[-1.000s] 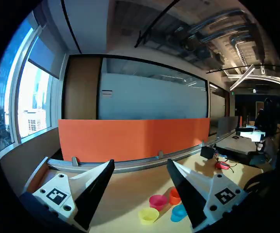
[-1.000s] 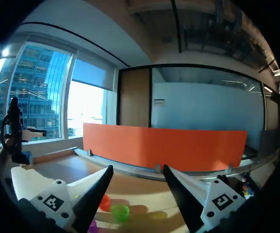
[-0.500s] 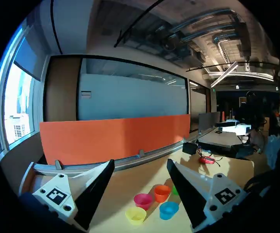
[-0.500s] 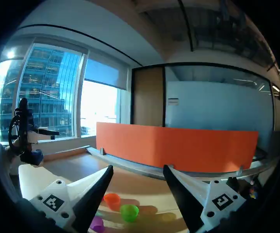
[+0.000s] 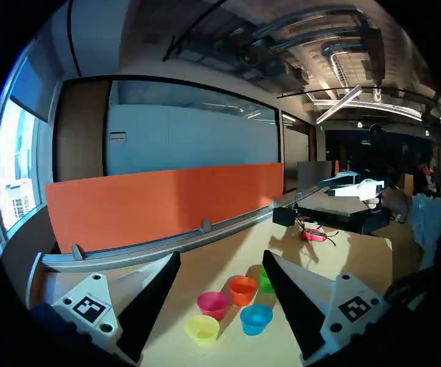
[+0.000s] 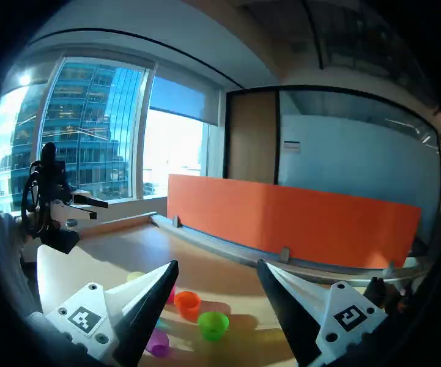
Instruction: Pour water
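Observation:
Several small coloured cups stand grouped on the wooden table [image 5: 348, 244]. In the left gripper view, the pink cup [image 5: 212, 304], orange cup [image 5: 243, 290], green cup [image 5: 265, 280], yellow cup [image 5: 202, 329] and blue cup [image 5: 256, 318] sit low between my fingers. My left gripper [image 5: 220, 254] is open above them and holds nothing. The right gripper view has the orange cup [image 6: 188, 304], green cup [image 6: 213, 325], a purple cup [image 6: 157, 342] and the yellow cup [image 6: 136, 276]. My right gripper [image 6: 216, 263] is open and empty. I cannot tell what the cups contain.
An orange divider panel [image 5: 159, 205] on a metal rail runs along the table's far edge. A black box [image 5: 283, 216] and a red item [image 5: 311, 235] lie at the far right. Tall windows [image 6: 92, 147] line one side. The other gripper [image 6: 67, 211] hovers at the left.
Both views have tilted down and swung sideways, so the cups sit higher and fuller in frame. More cups are now visible. Both grippers stay open.

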